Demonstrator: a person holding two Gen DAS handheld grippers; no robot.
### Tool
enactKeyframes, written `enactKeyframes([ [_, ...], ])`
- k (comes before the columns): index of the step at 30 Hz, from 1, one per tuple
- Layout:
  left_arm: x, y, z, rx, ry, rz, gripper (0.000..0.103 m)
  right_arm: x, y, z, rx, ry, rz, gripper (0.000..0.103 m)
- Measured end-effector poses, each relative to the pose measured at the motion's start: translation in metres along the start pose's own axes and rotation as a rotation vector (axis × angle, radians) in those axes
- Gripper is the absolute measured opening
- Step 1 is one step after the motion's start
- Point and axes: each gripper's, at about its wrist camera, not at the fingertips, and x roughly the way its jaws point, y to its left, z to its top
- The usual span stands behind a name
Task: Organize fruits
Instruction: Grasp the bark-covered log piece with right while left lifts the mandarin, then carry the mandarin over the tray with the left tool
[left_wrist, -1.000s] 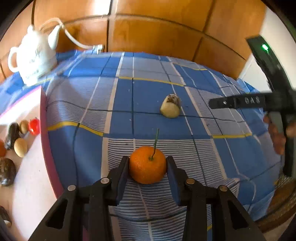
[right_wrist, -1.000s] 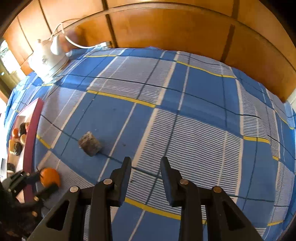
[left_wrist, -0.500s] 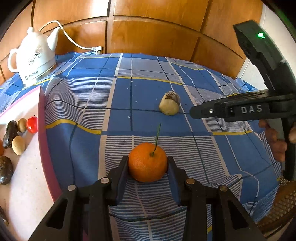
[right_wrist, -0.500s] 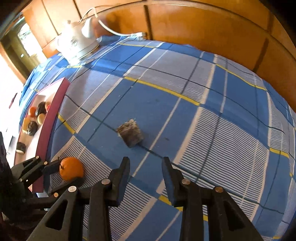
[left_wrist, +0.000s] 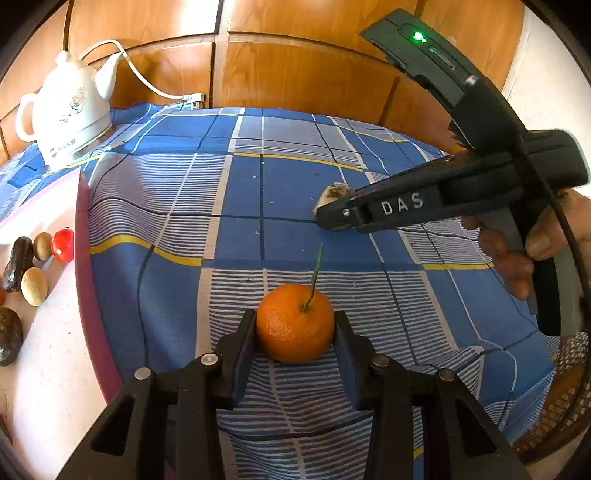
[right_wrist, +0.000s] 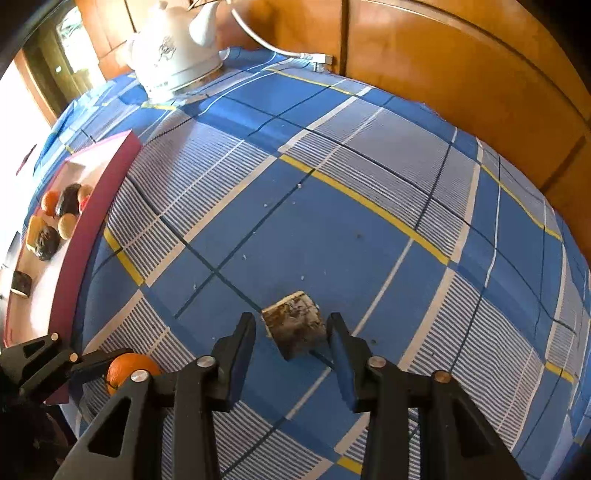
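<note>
Left wrist view: a white tray (left_wrist: 44, 387) with a maroon rim holds small dark, tan and red fruits; behind it sits a glossy white ceramic kettle (left_wrist: 66, 114). On the blue plaid cloth of the worktop (left_wrist: 236, 192), the left claw (left_wrist: 295, 325) pinches a dimpled, stemmed mandarin (left_wrist: 295, 323). The right claw (right_wrist: 291, 328) stands parted around a rough, blocky cut fruit piece (right_wrist: 295, 325), neither finger visibly touching.
</note>
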Motion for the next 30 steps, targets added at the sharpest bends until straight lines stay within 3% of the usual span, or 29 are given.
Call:
enactKeyframes([
  [5, 0.0, 0.0, -0.001, -0.002, -0.003, 0.0, 0.042, -0.016, 0.01, -0.015, -0.057, -0.011, -0.049, 0.027],
  [12, -0.002, -0.005, 0.001, 0.021, 0.004, 0.029, 0.041, -0.02, 0.009, -0.047, -0.044, 0.004, -0.027, 0.027],
  [30, -0.074, 0.027, 0.005, -0.083, -0.071, 0.058, 0.04, -0.022, 0.017, -0.05, -0.071, -0.024, -0.046, 0.027],
])
